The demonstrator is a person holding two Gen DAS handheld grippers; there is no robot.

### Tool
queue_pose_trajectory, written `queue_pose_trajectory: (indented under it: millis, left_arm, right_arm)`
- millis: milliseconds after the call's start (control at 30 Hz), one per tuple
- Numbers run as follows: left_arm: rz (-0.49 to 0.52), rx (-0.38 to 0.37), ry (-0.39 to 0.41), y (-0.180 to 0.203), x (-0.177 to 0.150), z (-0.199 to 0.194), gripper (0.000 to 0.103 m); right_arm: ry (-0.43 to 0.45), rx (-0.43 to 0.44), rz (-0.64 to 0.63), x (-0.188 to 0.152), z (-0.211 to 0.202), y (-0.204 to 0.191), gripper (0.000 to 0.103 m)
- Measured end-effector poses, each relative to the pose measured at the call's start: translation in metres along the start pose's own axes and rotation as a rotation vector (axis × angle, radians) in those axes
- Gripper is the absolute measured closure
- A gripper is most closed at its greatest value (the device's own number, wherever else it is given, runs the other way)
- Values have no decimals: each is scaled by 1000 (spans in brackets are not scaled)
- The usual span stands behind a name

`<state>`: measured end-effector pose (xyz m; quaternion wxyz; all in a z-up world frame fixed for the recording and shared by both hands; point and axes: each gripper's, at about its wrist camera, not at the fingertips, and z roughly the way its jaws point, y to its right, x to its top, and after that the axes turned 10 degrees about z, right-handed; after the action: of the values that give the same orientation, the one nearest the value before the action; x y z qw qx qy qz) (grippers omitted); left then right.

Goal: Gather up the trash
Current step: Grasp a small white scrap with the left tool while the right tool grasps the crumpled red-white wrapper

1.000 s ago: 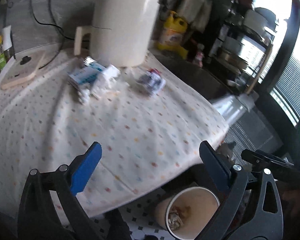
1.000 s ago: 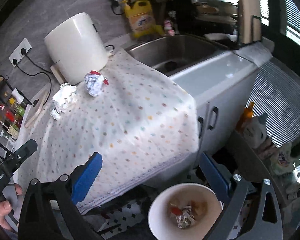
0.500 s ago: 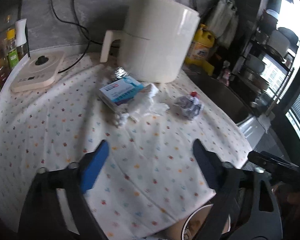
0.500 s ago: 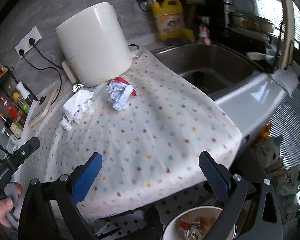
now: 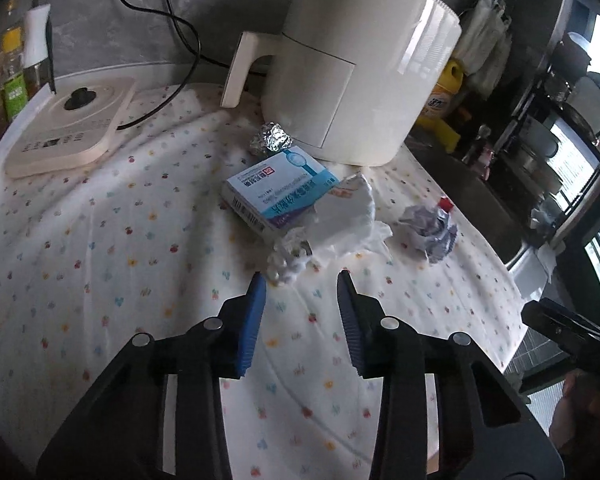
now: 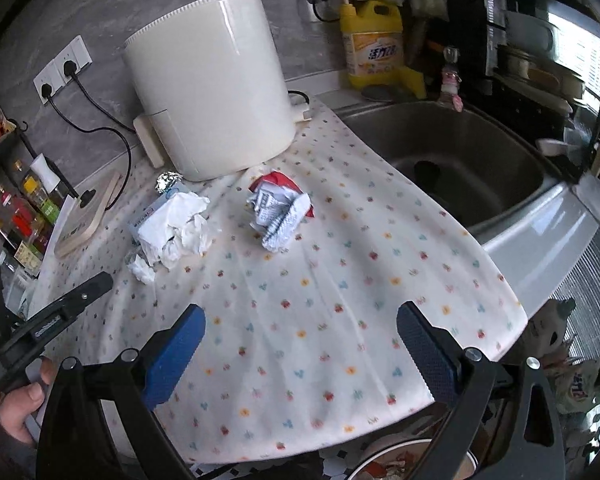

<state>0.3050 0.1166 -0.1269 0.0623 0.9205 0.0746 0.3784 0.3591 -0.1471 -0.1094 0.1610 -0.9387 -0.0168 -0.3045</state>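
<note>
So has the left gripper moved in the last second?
Yes. The left gripper advanced from the cloth's edge toward the crumpled tissue before the white appliance, its jaws narrowing.

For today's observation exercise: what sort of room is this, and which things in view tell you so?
Most likely a home kitchen: a steel sink set in the counter, a yellow dish soap bottle beside it, and a white countertop appliance on the cloth.

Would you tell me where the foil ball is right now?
The foil ball lies on the dotted cloth against the white appliance, just behind the blue medicine box.
</note>
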Motion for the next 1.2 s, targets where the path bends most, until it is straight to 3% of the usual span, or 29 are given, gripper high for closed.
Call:
queue_pose_trajectory:
  millis: [267, 367, 567, 900, 1100, 1133, 1200]
  left_arm:
    - [15, -40, -32, -4, 11, 33, 70]
    - [31, -59, -52, -4, 13, 42, 77]
    - [51, -62, -27, -12, 14, 32, 78]
    - [-3, 45, -6, -54, 10, 8, 78]
    - [-40, 122, 15, -80, 7, -12, 78]
    - [-49, 128, 19, -82, 6, -15, 78]
    - [-70, 143, 25, -86, 3, -21, 78]
  right_arm:
    - [1, 5, 18, 17, 21, -16, 16]
    - [4, 8, 25, 23, 30, -21, 17]
    - [-8, 16, 21, 33, 55, -31, 20]
    - [-21, 4, 26, 47, 97, -36, 21]
    - [-33, -26, 75, 56, 121, -32, 16]
    - [-27, -25, 67, 56, 123, -33, 19]
    - [-43, -24, 46, 56, 128, -37, 51]
